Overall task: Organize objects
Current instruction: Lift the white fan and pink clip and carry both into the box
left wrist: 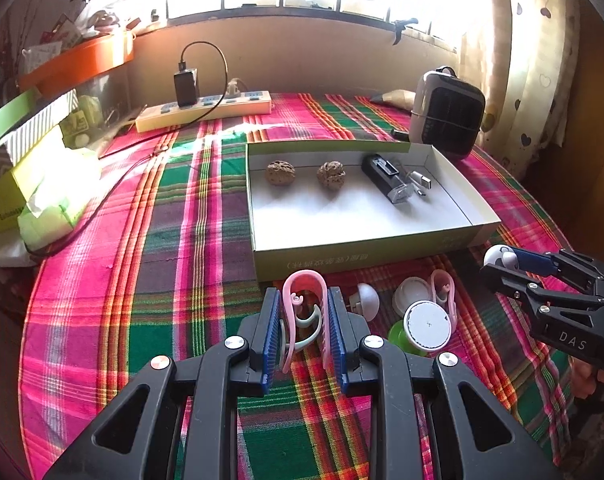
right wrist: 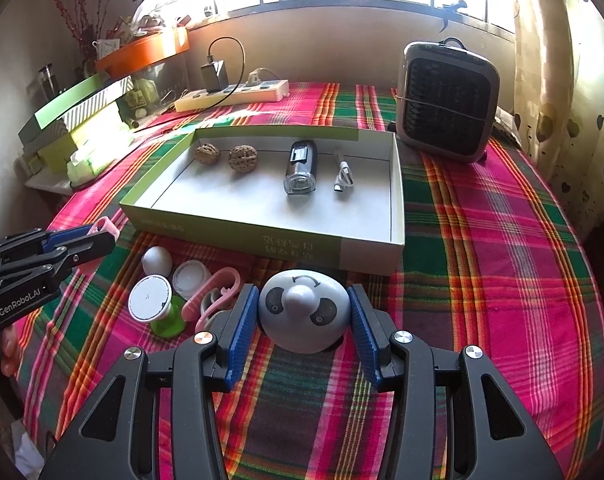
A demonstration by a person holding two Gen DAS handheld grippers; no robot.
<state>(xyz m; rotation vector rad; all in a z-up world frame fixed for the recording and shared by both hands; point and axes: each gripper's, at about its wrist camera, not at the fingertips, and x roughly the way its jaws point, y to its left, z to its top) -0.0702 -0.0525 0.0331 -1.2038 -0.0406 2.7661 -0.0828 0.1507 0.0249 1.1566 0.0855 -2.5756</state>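
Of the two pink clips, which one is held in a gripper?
The pink clip between the left gripper fingers; the other pink clip lies on the cloth.

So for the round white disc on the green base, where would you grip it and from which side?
Take the green base from above and the near side, pads on its flanks. The white disc tilts up as a wide, flat face, poor for a pinch, and a pink clip crowds its right, so come in from the left.

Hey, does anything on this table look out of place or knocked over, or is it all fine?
Nothing spilled or damaged. The box holds two walnuts, a black device and a cable, but small items still lie loose on the cloth in front of it, including a white cap and a pink clip.
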